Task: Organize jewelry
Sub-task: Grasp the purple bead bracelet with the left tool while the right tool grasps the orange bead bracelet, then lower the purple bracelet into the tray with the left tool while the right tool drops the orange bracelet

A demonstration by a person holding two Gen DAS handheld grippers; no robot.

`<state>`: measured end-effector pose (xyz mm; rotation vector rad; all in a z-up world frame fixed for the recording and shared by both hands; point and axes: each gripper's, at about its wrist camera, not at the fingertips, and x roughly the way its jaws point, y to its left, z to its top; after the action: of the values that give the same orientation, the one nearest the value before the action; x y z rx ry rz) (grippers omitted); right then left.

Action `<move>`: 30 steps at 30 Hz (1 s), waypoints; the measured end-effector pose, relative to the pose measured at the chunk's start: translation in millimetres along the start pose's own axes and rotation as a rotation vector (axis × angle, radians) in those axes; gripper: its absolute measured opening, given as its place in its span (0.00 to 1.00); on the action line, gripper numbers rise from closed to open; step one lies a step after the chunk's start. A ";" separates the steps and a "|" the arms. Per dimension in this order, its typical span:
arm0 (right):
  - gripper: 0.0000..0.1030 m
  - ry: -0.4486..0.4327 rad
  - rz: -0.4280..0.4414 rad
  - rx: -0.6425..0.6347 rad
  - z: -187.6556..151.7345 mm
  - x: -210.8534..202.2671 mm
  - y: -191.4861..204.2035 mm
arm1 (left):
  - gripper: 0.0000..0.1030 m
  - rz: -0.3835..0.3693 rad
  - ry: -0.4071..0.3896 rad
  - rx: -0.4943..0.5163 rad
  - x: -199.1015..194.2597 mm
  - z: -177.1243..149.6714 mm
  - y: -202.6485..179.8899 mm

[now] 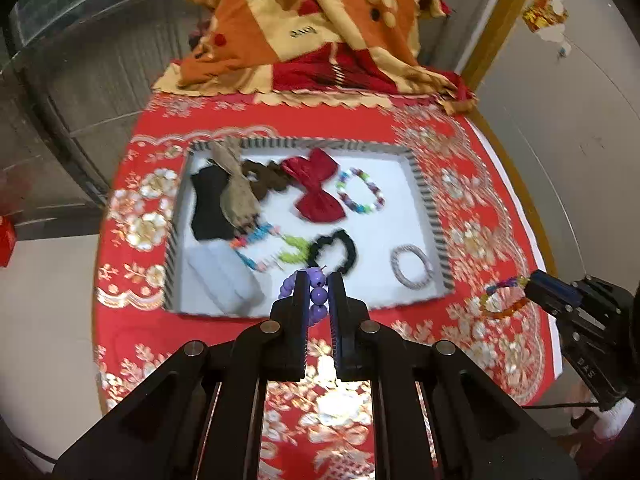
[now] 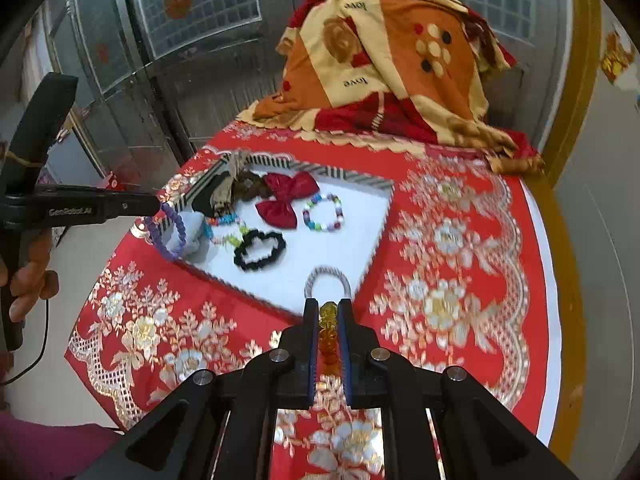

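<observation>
While your left gripper pinches the purple bead bracelet above the tray's near edge, its loop hangs sideways and could snag the striped wall. Your right gripper clamps the amber bead bracelet, strand lying along the fingers, over the red tablecloth beside the tray; loosen early and it lands outside.
</observation>
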<state>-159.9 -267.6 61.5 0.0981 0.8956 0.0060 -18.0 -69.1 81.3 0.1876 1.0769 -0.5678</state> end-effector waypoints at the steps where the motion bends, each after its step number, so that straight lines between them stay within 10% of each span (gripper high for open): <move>1: 0.08 -0.002 0.003 -0.008 4.9 1.7 2.1 | 0.08 0.008 -0.001 -0.007 1.7 2.9 3.0; 30: 0.08 0.220 0.119 -0.036 80.9 176.3 10.3 | 0.08 0.058 0.202 -0.213 110.1 -7.1 48.8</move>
<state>13.8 -255.9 -24.7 0.1183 1.1083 0.1463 40.4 -63.1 -24.1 0.0910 1.3156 -0.3844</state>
